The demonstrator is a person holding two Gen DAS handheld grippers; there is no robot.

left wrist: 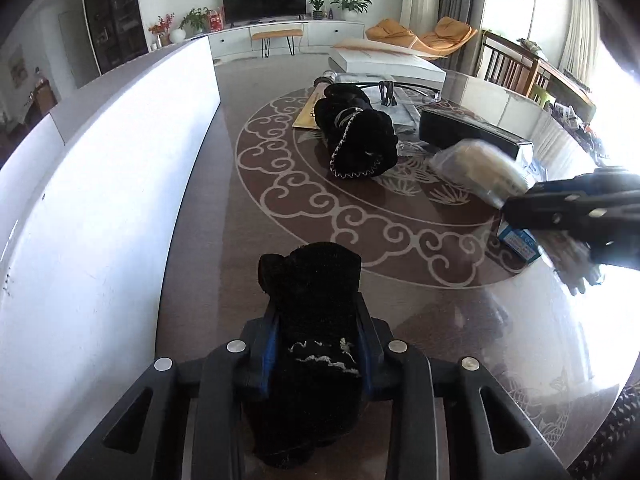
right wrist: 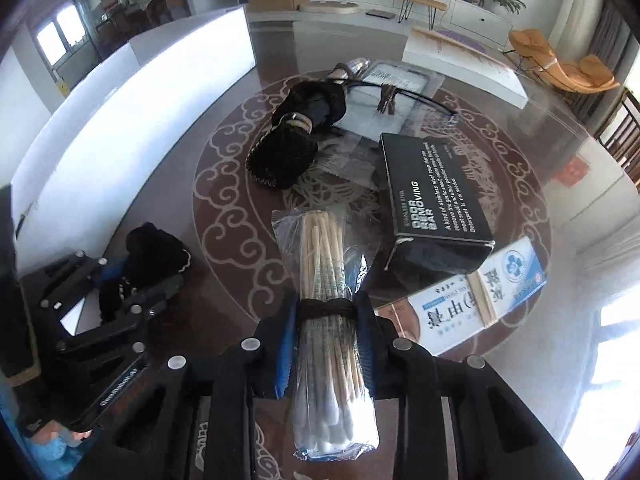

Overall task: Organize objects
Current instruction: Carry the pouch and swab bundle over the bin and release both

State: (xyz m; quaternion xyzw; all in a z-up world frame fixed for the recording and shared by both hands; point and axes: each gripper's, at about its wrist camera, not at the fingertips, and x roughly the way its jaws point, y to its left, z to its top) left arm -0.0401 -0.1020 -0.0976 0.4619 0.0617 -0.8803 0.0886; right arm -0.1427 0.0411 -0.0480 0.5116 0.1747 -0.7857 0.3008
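Observation:
My left gripper (left wrist: 318, 320) is shut on a black knitted cloth (left wrist: 312, 292) with white stitching, held above the brown patterned table (left wrist: 280, 216). It also shows in the right wrist view (right wrist: 152, 268) at the left. My right gripper (right wrist: 326, 312) is shut on a clear plastic pack of cotton swabs (right wrist: 326, 264) with wooden sticks, bound by a dark band. In the left wrist view the right gripper (left wrist: 520, 208) holds the blurred pack (left wrist: 476, 168) at the right. A second black knitted bundle (left wrist: 356, 132) lies mid-table, also seen in the right wrist view (right wrist: 292, 144).
A black "Odor Removing Bar" box (right wrist: 436, 196) and a white-blue box (right wrist: 480, 292) lie on the right. Clear packets and a dark cable (right wrist: 400, 92) lie at the back. A white wall panel (left wrist: 100, 184) borders the table's left. A white box (left wrist: 388, 64) stands at the far end.

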